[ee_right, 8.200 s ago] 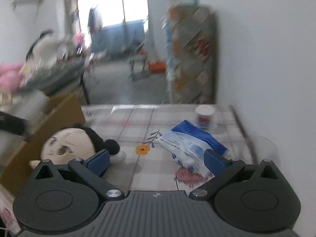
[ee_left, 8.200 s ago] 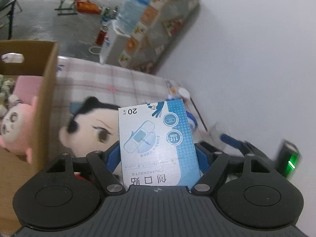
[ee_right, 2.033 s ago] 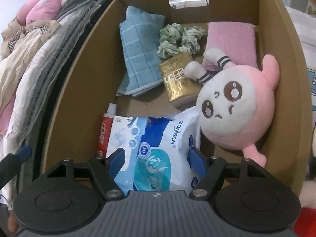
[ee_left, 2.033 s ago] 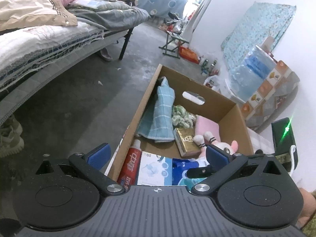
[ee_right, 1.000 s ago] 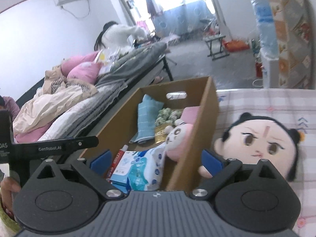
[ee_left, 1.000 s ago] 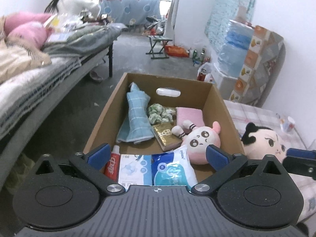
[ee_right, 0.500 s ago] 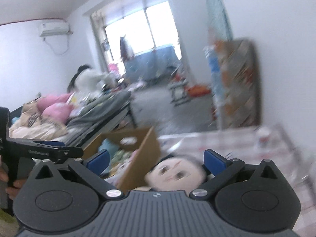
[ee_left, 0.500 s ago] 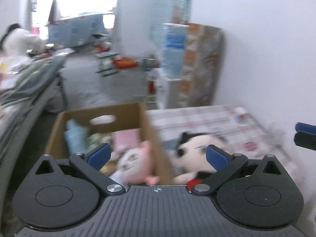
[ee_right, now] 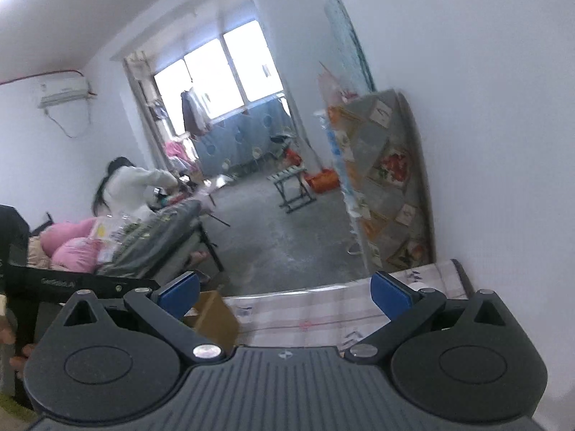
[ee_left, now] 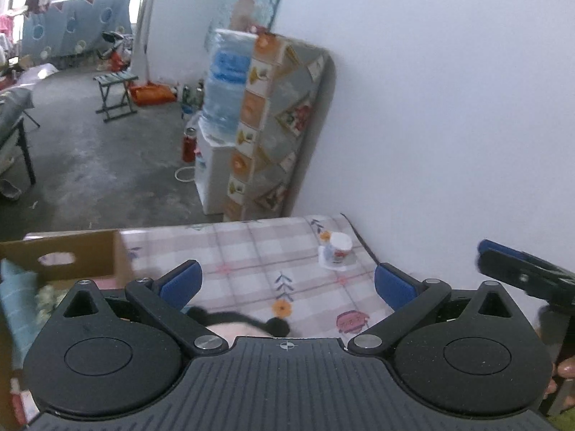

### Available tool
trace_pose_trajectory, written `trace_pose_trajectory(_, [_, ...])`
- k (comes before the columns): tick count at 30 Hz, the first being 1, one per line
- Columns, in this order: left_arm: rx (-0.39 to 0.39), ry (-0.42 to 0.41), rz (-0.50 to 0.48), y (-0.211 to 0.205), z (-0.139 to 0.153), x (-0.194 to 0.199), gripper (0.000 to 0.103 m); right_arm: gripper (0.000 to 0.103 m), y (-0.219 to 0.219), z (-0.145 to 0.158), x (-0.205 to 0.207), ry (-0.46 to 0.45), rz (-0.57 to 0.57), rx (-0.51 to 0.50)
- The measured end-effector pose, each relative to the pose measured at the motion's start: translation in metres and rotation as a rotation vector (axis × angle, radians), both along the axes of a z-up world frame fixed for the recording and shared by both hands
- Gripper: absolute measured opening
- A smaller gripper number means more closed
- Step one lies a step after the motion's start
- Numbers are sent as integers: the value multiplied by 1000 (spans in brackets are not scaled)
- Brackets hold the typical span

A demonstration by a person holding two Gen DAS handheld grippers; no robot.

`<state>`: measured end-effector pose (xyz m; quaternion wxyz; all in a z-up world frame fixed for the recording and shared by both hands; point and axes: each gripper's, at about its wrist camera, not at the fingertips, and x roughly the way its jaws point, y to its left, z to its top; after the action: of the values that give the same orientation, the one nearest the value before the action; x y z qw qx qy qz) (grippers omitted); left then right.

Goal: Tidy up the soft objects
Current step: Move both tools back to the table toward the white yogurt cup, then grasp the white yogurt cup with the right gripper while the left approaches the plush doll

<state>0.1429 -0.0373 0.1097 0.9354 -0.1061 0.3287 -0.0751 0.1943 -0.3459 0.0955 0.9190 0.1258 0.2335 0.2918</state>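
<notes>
Left gripper (ee_left: 285,282) and right gripper (ee_right: 284,292): jaws wide, empty. Checked tablecloth (ee_left: 251,251) lies bare toward 12 o'clock; cardboard box (ee_left: 72,255) edge at 9 o'clock.

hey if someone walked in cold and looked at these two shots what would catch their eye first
Probably the wide-open left gripper hanging over a checked tablecloth, with the black-haired top of a plush doll peeking out just below it. A small white cup stands near the wall, and a cardboard box sits at the left. In the right wrist view, the bright window at the back draws attention.
</notes>
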Motion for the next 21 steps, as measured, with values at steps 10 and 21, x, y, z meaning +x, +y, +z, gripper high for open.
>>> trace_pose_trajectory(10, [36,243,43,-31,-96,127,102,57,22,-93,153,266,-69,-237])
trace_pose_trajectory(21, [119,457,92,-20,-177,183,102,48,47,-182,258,486,-126,-393])
